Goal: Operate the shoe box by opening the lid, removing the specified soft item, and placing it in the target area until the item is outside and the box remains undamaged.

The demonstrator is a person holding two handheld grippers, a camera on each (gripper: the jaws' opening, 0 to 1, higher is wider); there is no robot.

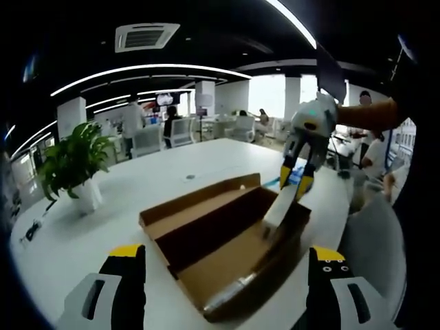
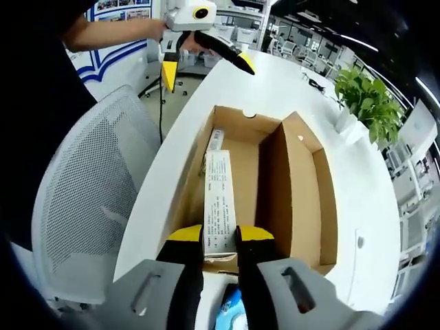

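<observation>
An open brown cardboard shoe box [image 1: 227, 240] lies on the white table [image 1: 137, 185], its lid [image 1: 199, 199] folded back on the far side. My right gripper [image 1: 297, 180] comes in from the right, shut on the upper end of a long white soft packet [image 1: 280, 206] that slants down into the box. In the right gripper view, the yellow-tipped right gripper [image 2: 220, 240] pinches the near end of the printed white packet [image 2: 220, 199] over the box [image 2: 240, 151]. My left gripper [image 1: 227, 271] stands wide open in front of the box, also seen as the left gripper [image 2: 206, 67] beyond it.
A grey mesh chair [image 2: 89, 199] stands close against the table edge beside the box. A potted plant [image 1: 72, 165] sits on the table away from the box. People and desks fill the office behind. A shiny wrapped object [image 1: 230, 294] lies in the box's near corner.
</observation>
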